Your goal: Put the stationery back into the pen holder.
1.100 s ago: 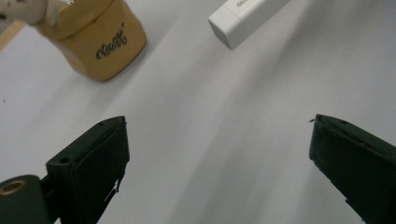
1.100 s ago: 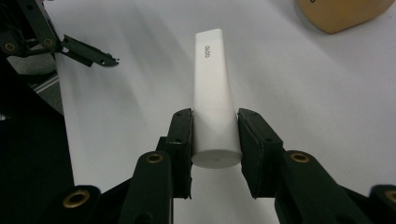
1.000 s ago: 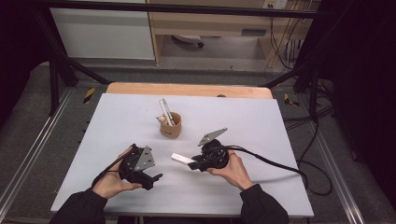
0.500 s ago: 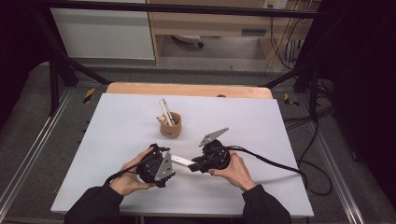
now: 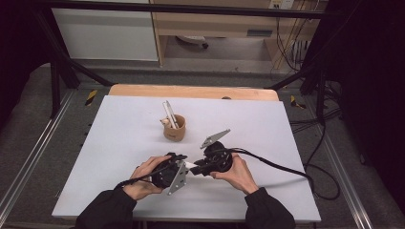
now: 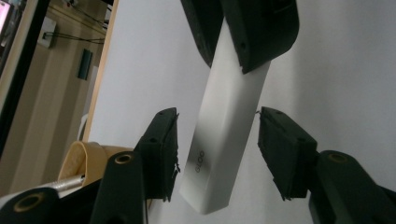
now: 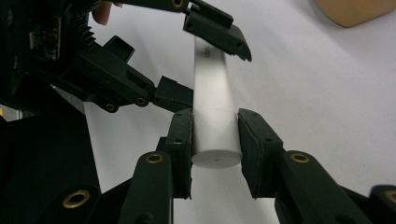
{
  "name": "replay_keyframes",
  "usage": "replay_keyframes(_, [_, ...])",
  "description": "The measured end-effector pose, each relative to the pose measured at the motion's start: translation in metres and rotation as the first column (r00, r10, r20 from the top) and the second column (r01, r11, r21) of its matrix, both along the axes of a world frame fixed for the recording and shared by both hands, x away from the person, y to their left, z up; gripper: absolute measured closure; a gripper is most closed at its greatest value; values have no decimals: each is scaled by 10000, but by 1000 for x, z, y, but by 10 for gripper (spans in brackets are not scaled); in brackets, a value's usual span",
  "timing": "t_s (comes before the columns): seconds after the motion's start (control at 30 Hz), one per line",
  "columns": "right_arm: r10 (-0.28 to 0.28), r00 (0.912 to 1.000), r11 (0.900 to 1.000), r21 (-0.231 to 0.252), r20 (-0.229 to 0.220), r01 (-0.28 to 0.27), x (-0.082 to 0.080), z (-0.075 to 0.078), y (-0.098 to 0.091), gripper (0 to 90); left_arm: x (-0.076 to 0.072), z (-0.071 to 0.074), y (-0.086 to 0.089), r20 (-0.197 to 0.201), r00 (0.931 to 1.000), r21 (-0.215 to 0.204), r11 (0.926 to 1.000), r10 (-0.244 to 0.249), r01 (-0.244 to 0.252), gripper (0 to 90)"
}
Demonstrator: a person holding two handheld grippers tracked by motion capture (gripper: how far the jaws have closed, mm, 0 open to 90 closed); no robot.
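A white stick [image 5: 191,166] with small grey lettering hangs level over the table between my two grippers. My right gripper [image 7: 215,135] is shut on one end of the white stick [image 7: 212,93], both pads pressed flat against it. My left gripper [image 6: 217,140] faces it from the other side. Its jaws have just been closing around the free end of the stick [image 6: 229,130], and a narrow gap still shows at each pad, so it counts as open. In the high view the left gripper [image 5: 185,167] and right gripper [image 5: 197,168] meet tip to tip near the table's front.
A tan cup [image 5: 174,129] holding silvery pens [image 5: 168,113] stands behind the grippers near the middle of the pale table [image 5: 119,143]. A wooden strip [image 5: 191,91] runs along the far edge. A black cable [image 5: 277,167] trails right from the right gripper.
The left hand has moved right across the table to the stick's free end, and its jaws have narrowed around it. The right gripper has kept still with the stick.
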State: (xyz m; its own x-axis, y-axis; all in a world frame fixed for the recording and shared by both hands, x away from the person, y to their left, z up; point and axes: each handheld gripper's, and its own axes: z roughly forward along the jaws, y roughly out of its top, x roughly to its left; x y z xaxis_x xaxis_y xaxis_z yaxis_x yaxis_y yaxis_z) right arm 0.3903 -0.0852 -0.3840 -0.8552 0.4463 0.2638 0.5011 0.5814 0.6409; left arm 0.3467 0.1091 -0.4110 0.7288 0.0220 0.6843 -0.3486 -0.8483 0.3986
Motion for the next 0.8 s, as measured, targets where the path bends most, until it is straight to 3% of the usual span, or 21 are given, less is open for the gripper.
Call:
replay_keyframes(0.07, [5,10000,10000,-29,-2,-5,0,0,0,671,-1,-1,-3,258,9995,275,9995,-158,151,528])
replay_keyframes(0.4, [-100,9999,9999,-140,-42,99,1,2,-1,671,-4,-3,-11,1026,9922,683,9956,-710,642,640])
replay_keyframes(0.8, [-152,9995,9999,-14,-285,151,2,2,0,667,-6,-3,-11,1246,9885,1029,9920,-859,732,661])
